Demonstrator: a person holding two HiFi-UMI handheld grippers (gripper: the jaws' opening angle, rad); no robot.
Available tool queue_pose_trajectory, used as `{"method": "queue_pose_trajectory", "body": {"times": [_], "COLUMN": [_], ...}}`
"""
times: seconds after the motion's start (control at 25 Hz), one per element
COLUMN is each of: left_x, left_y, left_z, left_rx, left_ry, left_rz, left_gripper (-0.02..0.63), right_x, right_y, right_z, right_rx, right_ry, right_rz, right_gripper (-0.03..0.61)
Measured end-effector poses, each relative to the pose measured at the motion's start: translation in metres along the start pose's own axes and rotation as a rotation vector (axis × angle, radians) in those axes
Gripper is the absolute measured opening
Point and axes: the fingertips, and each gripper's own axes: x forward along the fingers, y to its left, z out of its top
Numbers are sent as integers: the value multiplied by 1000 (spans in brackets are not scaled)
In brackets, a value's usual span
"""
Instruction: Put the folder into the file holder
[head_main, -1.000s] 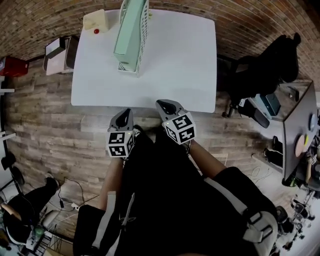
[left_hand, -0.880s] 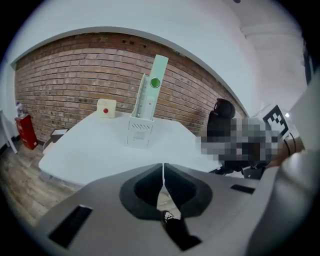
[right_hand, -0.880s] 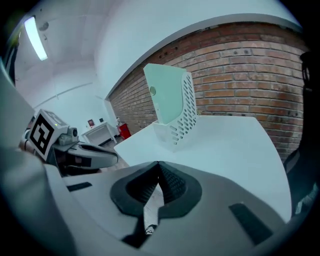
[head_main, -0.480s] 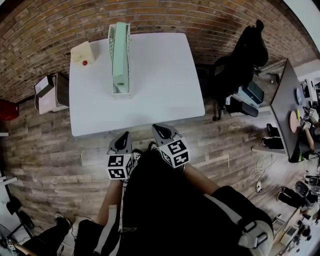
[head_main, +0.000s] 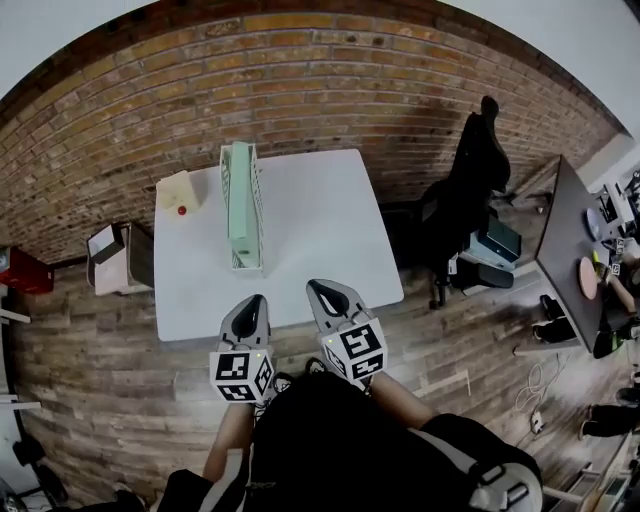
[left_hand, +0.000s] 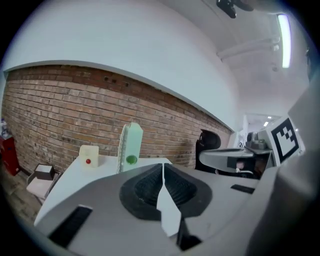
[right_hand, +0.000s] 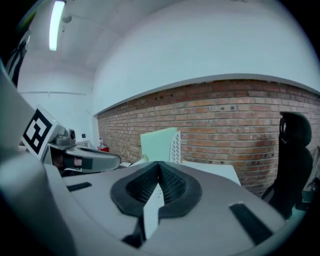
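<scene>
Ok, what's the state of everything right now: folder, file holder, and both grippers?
folder: standing upright inside the file holder
file holder: upright on the table, folder in it
left gripper: jaws shut, nothing between them, over the table's near edge
right gripper: jaws shut, nothing between them, over the table's near edge

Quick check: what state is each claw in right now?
Left claw: closed, holding nothing.
Right claw: closed, holding nothing.
</scene>
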Motion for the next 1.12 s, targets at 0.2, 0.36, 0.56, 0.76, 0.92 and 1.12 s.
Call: {"method": "queue_pose_trajectory", "body": {"times": [0.2,0.36,0.56,0.76,0.92,1.12], "left_x": [-5,-17,-23,-23,-22,-25], "left_y": [1,3,-3,-11,-14,-18], "left_z": [63,102,120,124,119,114], "left_rx": [48,99,133,155,163,165], "left_ry": [-125,-209,-244,-249,-238,-225], "left_rz": [38,80,91,85,90,84], "left_gripper": [29,29,29,29,29,29], "right_x": [-8,-19,-26,-26,-30,-34], "right_y": [-8,-13,-18,-23,-22,-18], "right_z": [56,85,101,102,101,97], "right_rx": [-40,-81,-88,-77,-78,-81], "right_ry": [-114,-176,-221,-230,-236,-226], "right_rz": [-17,-38,-56,-55,-54,-53], "right_gripper": [9,9,9,8,9,9]}}
